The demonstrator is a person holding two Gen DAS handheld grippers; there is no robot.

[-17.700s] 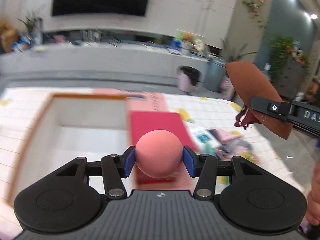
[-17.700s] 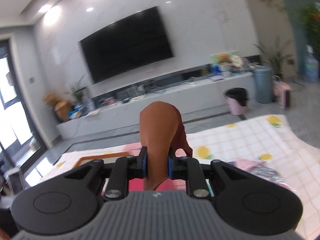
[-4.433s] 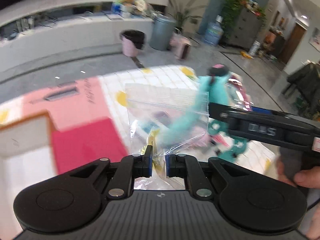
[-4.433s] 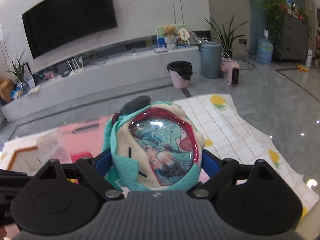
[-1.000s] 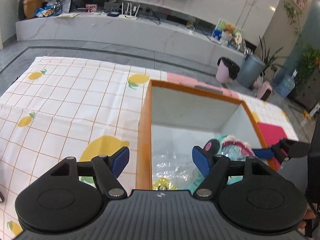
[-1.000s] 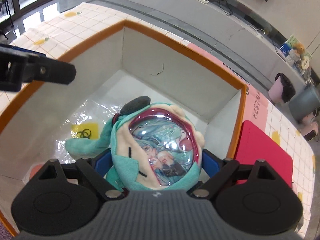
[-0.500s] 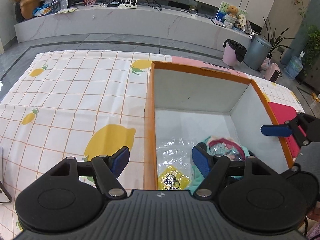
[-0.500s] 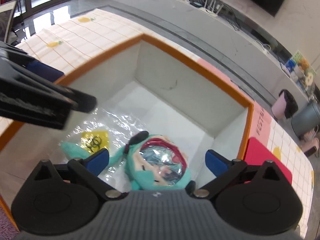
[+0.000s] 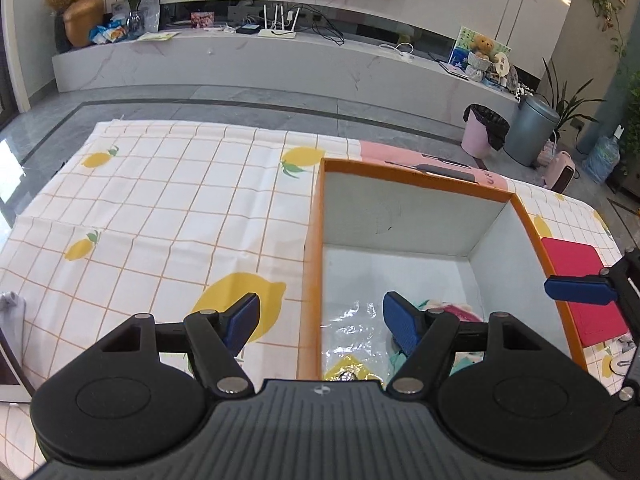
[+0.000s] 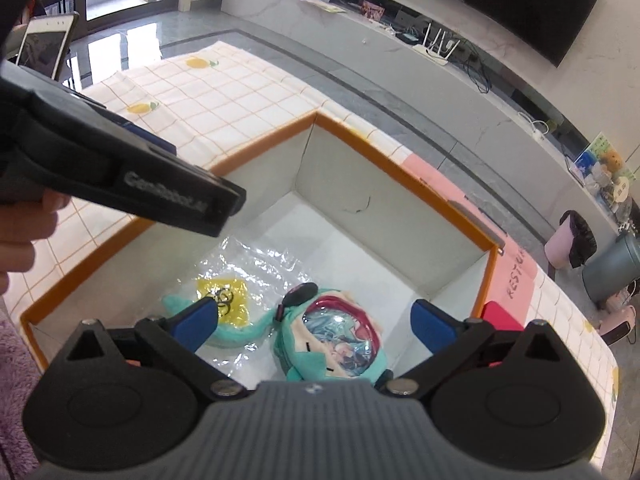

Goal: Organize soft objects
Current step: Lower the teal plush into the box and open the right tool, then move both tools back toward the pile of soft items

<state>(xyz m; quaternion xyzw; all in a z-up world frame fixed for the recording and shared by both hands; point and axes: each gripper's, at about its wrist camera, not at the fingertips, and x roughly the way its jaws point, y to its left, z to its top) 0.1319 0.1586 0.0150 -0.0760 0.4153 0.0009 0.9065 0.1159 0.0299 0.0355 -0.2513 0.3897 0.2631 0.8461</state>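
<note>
Drop step done, judging by the layout: teal plush doll point(image 10: 334, 338) lies on the floor of the orange-rimmed box point(image 10: 384, 156), below and between the right gripper point(image 10: 314, 322) jaws but untouched by them. Right jaws have just been opening and now stand fully spread, nothing pinched. Clear plastic bag point(image 10: 256, 270) with a yellow label lies flat in the same box, just beyond the right jaws' left pad, partly under the doll's teal limb.

Left gripper point(image 9: 320, 322): jaws spread wide, empty, straddling the box's near-left wall; the bag shows between them, below, no contact.

Red flat pad point(image 9: 580, 280) sits on the lemon-print cloth point(image 9: 168, 208) outside the box, right of the left jaws. Whether it's soft or part of the job I can't tell.

Next move, my read: lift both grippers clear of the box rim without snagging the bag, then scan the worktop for remaining soft items. None is visible on the cloth in either view.
</note>
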